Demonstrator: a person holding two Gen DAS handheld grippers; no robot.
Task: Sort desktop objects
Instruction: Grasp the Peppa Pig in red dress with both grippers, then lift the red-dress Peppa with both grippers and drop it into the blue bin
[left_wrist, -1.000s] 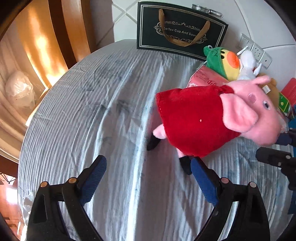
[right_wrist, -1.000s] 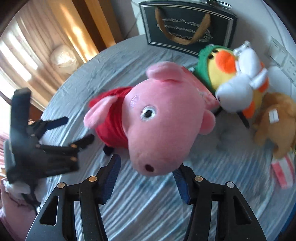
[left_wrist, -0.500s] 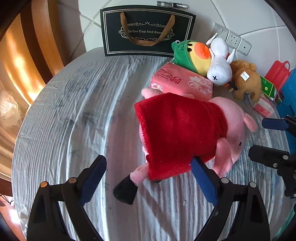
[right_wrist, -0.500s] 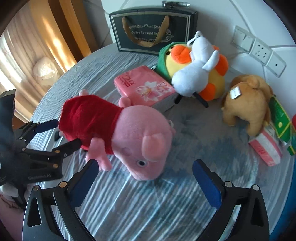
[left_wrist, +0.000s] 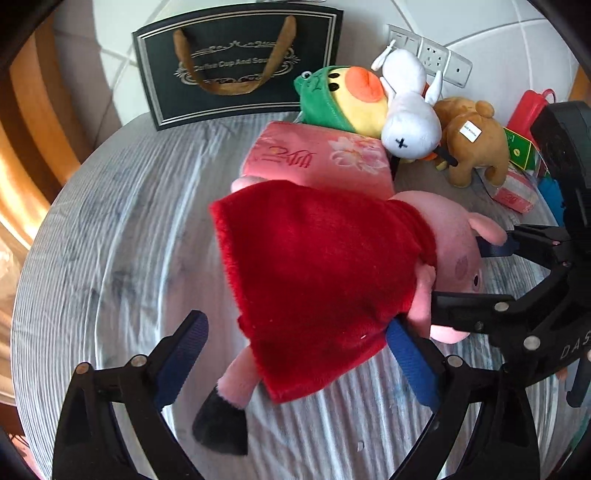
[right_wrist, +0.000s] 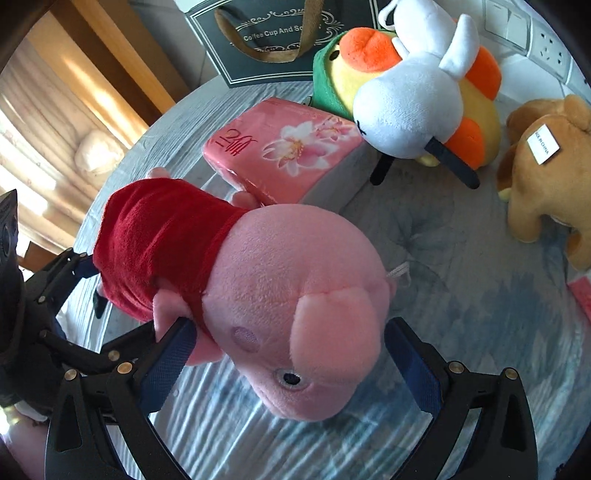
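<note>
Round desk (left_wrist: 110, 229) under a grey striped cloth, tiled wall behind; a dark gift bag (left_wrist: 236, 62) stands at the far edge. The pig plush (left_wrist: 325, 273) now lies on its side near the desk's middle, touching the pink tissue pack (left_wrist: 317, 158); a second ago it was held up in the air, nose in the right jaws. Judgement: it has been set down and is being re-gripped or nudged into line with the other toys. Right gripper (right_wrist: 291, 365) has its jaws wide, straddling the pink head, pads not visibly pressing. Left gripper (left_wrist: 299, 365) is also spread wide, one pad at the hem of the red dress, holding nothing. The plush looks soft, dress rumpled, one black foot toward the near edge. Parrot plush (left_wrist: 347, 99), white plush (left_wrist: 410, 118) and brown plush (left_wrist: 476, 144) cluster at the far right edge.
</note>
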